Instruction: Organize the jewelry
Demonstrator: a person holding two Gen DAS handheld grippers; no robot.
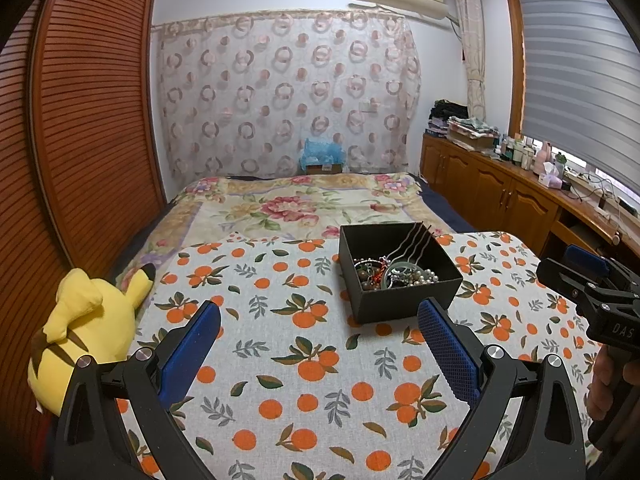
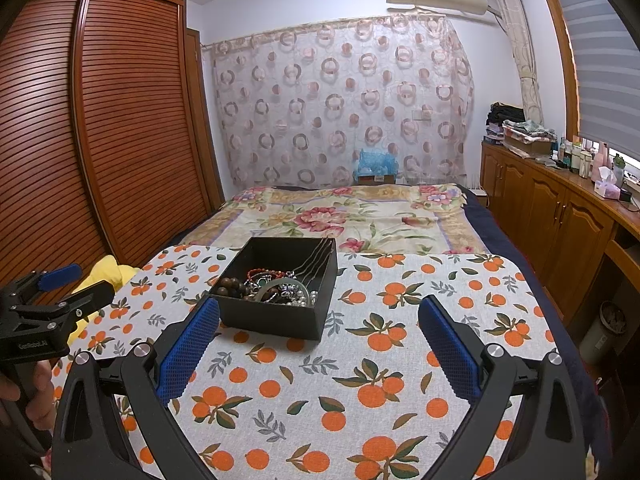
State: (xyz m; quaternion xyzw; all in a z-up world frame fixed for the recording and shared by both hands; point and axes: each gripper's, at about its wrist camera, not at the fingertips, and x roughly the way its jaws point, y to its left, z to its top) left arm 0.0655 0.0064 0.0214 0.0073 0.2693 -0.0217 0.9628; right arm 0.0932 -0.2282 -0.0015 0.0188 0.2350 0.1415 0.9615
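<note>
A black open box sits on a table covered with an orange-print cloth. It holds a heap of jewelry: bead bracelets, a green bangle, pearls and several thin chains draped over its far wall. My left gripper is open and empty, just short of the box's near corner. In the right wrist view the box and the jewelry lie ahead to the left. My right gripper is open and empty, its left finger next to the box's front wall.
A yellow plush toy lies at the table's left edge. A bed with a floral blanket stands behind the table. A wooden wardrobe is on the left, wooden cabinets on the right. The right gripper shows at the left view's right edge.
</note>
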